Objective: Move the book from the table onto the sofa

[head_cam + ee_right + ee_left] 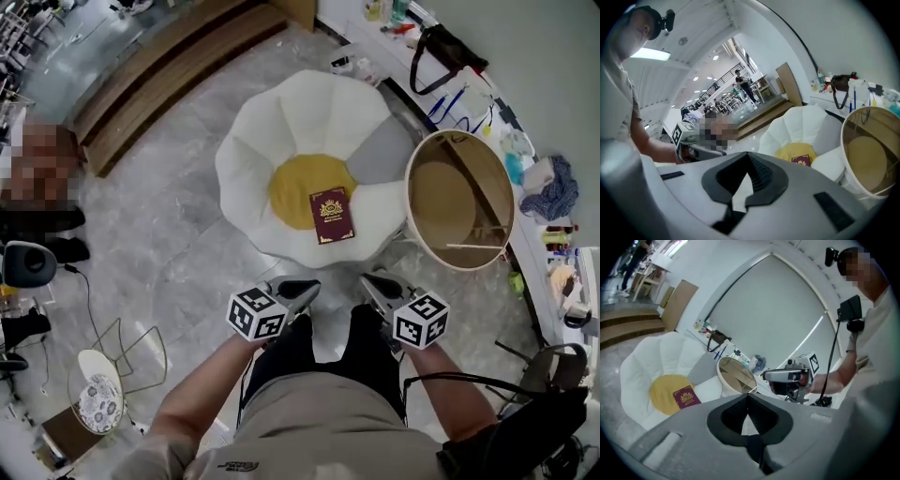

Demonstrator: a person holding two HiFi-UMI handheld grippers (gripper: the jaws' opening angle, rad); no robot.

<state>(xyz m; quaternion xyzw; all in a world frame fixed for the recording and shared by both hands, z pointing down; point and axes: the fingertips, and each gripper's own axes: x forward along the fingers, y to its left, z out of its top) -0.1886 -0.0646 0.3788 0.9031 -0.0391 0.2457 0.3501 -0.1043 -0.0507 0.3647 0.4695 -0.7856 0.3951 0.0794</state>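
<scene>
A maroon book (pixel 331 216) with a gold emblem lies flat on the yellow middle of a white flower-shaped sofa (pixel 281 122). The left gripper view shows the book (pixel 685 397) and the right gripper view shows the book (pixel 802 160) on that same yellow cushion. The round wooden table (pixel 414 211) stands just right of the sofa, its top bare. My left gripper (pixel 302 287) and right gripper (pixel 377 281) hang side by side close to my body, well short of the sofa. Both are shut with nothing between the jaws.
A counter (pixel 525 141) with a black bag, cloths and bottles runs along the right wall. Wooden steps (pixel 159 75) cross the upper left. A wire stool (pixel 98 394) stands at lower left and a dark bag (pixel 534 431) at lower right.
</scene>
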